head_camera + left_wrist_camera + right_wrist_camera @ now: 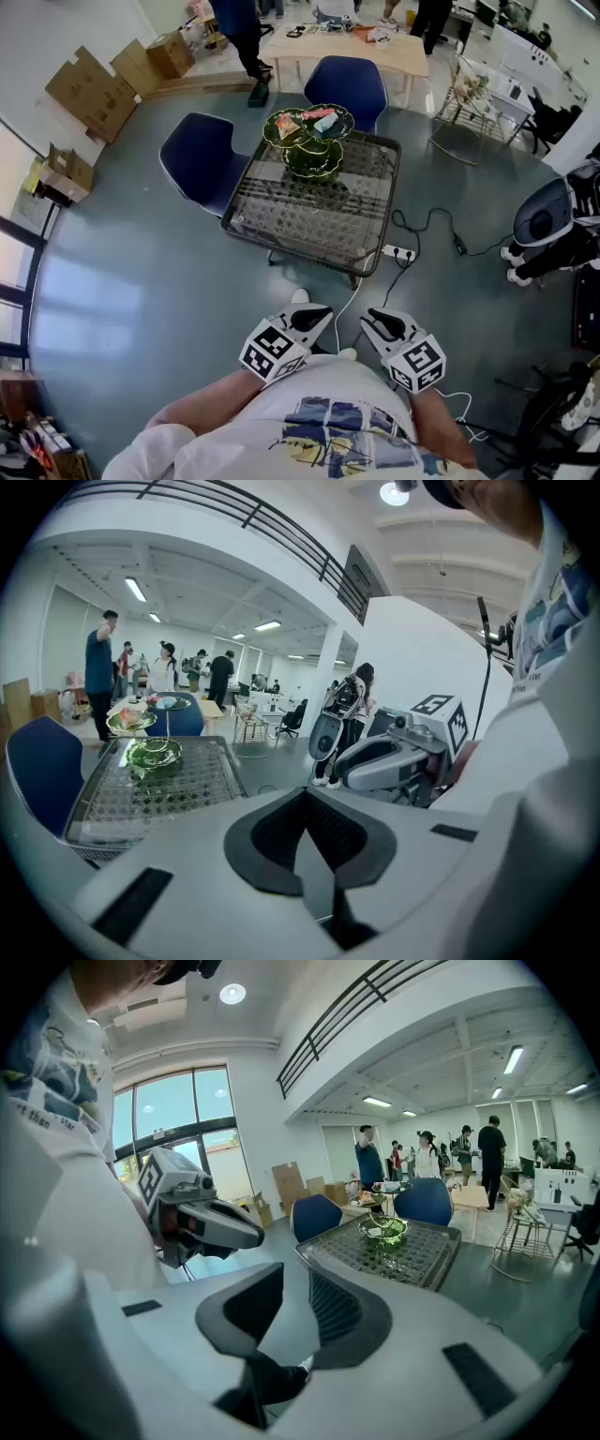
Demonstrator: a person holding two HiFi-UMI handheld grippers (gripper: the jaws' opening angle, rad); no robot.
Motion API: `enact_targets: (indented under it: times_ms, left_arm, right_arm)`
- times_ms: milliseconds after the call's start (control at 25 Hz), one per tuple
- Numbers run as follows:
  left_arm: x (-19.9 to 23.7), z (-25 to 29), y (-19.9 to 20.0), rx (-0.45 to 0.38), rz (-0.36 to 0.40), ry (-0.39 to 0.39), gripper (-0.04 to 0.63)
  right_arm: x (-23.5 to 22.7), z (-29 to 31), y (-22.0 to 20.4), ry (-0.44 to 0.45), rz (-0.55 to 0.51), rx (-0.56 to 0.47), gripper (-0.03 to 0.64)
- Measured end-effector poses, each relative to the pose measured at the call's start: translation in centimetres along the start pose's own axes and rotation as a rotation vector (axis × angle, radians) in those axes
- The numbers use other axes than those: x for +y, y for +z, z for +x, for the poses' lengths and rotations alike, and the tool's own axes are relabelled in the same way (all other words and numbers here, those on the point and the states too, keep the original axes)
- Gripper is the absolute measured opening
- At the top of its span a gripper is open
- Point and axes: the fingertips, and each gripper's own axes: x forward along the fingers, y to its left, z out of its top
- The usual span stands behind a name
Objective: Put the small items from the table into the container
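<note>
A green two-tier glass dish (310,142) stands at the far end of the glass-topped table (281,220). Small colourful items (315,120) lie on its upper tier; nothing shows loose on the tabletop. Both grippers hover close to the person's body, well short of the table. My left gripper (319,315) is shut with nothing in it, its pads meeting in the left gripper view (305,797). My right gripper (373,321) stands open by a narrow gap and holds nothing (296,1283). The dish shows far ahead in both gripper views (153,754) (383,1230).
Two blue chairs (197,155) (349,80) stand at the table's far sides. A power strip (398,252) with cables lies on the floor by the near right corner. Cardboard boxes (89,89) sit at the left wall, a white robot (553,220) at the right.
</note>
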Motion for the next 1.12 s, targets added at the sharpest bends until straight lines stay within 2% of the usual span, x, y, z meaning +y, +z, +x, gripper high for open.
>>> enact_targets:
  times_ms: [240, 480, 760, 1120]
  left_arm:
    - [-0.8, 0.2, 0.0, -0.005, 0.021, -0.019, 0.009]
    - [-2.2, -0.1, -0.6, -0.010, 0.003, -0.033, 0.009]
    - [-1.4, -0.7, -2.2, -0.018, -0.043, 0.027, 0.009]
    - [-1.5, -2.4, -3.3, -0.014, -0.076, 0.026, 0.009]
  right_arm:
    - [0.8, -0.8, -0.2, -0.010, -0.044, 0.000, 0.074]
    - [2.1, -1.0, -0.7, 0.009, -0.060, 0.012, 0.073]
    - [2.7, 0.6, -1.9, 0.085, -0.095, 0.036, 0.067]
    - [5.3, 1.1, -1.2, 0.120, -0.096, 0.061, 0.064]
